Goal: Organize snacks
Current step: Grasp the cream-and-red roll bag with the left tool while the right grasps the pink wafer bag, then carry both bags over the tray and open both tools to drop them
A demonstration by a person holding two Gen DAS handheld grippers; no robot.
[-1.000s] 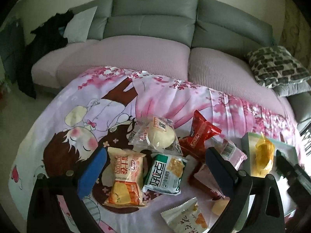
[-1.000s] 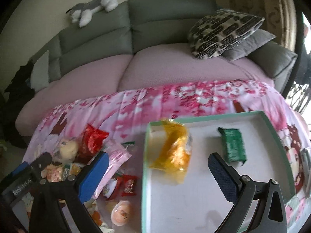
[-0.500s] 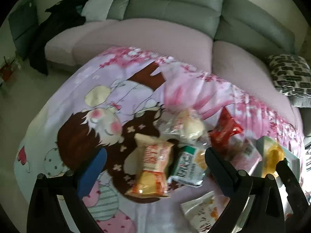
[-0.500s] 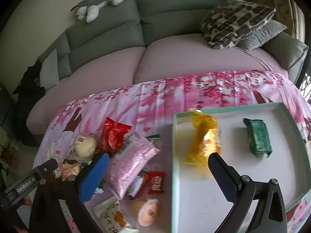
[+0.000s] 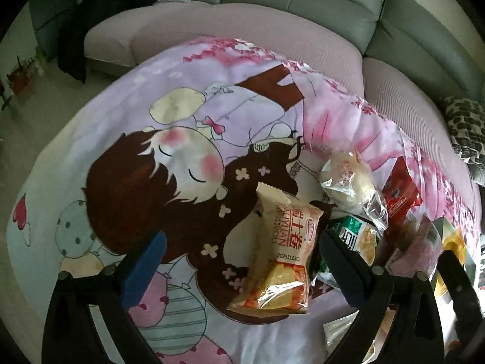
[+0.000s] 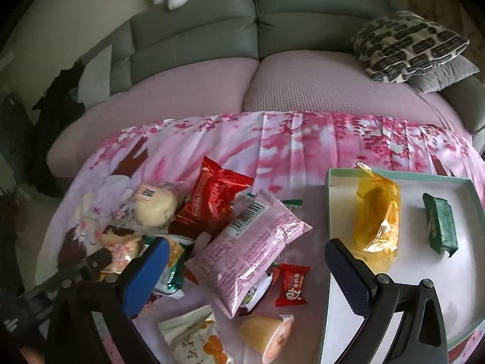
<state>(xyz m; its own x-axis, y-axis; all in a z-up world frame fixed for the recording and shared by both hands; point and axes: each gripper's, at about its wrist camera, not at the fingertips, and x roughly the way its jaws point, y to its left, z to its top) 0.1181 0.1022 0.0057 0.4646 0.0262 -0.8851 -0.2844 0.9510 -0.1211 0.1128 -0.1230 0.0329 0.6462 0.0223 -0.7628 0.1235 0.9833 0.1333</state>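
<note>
Snacks lie heaped just beyond my jaws: my right gripper [image 6: 245, 276], spread and empty, frames the pink packet [image 6: 248, 250], long axis running lower left to upper right. Right of it sits the tray [image 6: 454, 288]. My left gripper [image 5: 239, 267], also spread, hangs over the roll packet [image 5: 283, 253].

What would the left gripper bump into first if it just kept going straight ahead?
Probably the orange-and-cream snack packet. It lies on the cartoon blanket between the open fingers of the left gripper, nearer the right one. Depth is hard to judge through the fisheye.
</note>
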